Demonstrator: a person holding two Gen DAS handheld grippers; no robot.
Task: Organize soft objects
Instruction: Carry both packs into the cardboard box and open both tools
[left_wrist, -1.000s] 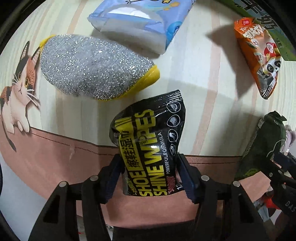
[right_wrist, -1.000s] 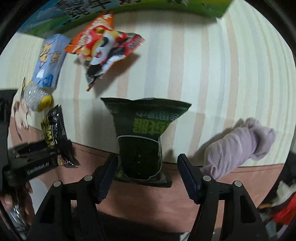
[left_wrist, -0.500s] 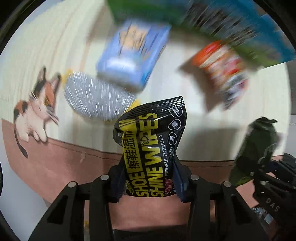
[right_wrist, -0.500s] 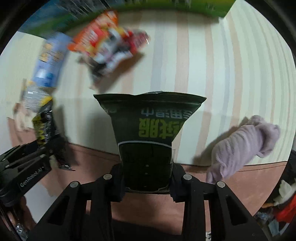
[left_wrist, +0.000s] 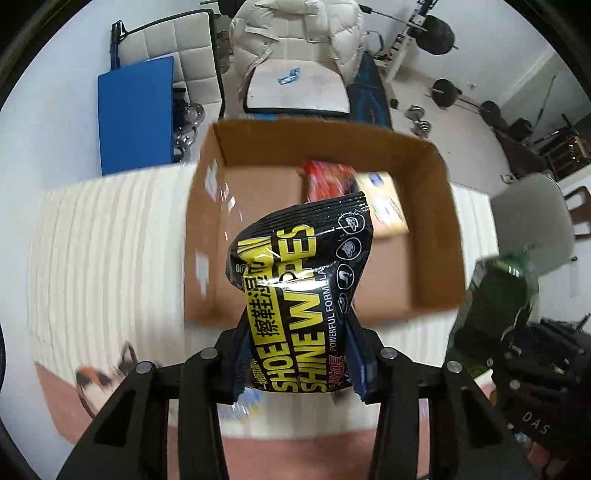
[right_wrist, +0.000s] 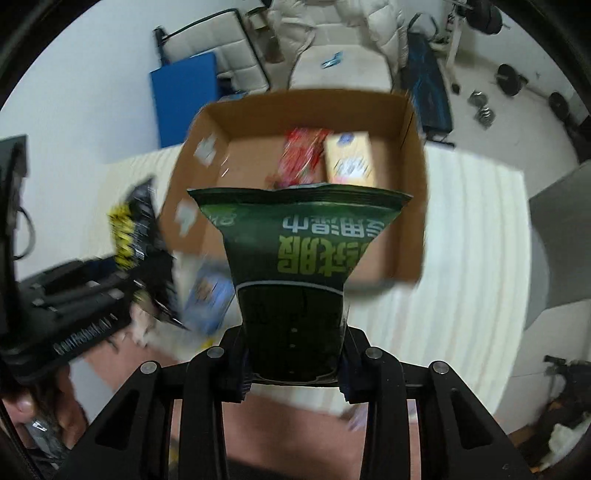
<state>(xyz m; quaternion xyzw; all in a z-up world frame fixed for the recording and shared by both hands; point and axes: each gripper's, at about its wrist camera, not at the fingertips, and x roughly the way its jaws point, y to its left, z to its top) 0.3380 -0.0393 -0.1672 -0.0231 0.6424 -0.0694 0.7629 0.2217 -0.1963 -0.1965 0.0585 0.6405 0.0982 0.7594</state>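
Shoe-wipes pack (left_wrist: 299, 295), black and yellow, printed "SHOE SHINE WIPES, POWERFUL FORMULA", is clamped upright in the left tongs (left_wrist: 297, 363), raised before the open cardboard box (left_wrist: 436, 206). Right tongs (right_wrist: 293, 360) grip a dark green pouch (right_wrist: 299, 258) with inverted Chinese lettering, aimed at the same box on the striped counter (right_wrist: 461, 258).

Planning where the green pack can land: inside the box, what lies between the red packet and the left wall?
In the right wrist view, only bare cardboard floor lies between the red packet and the left wall of the box.
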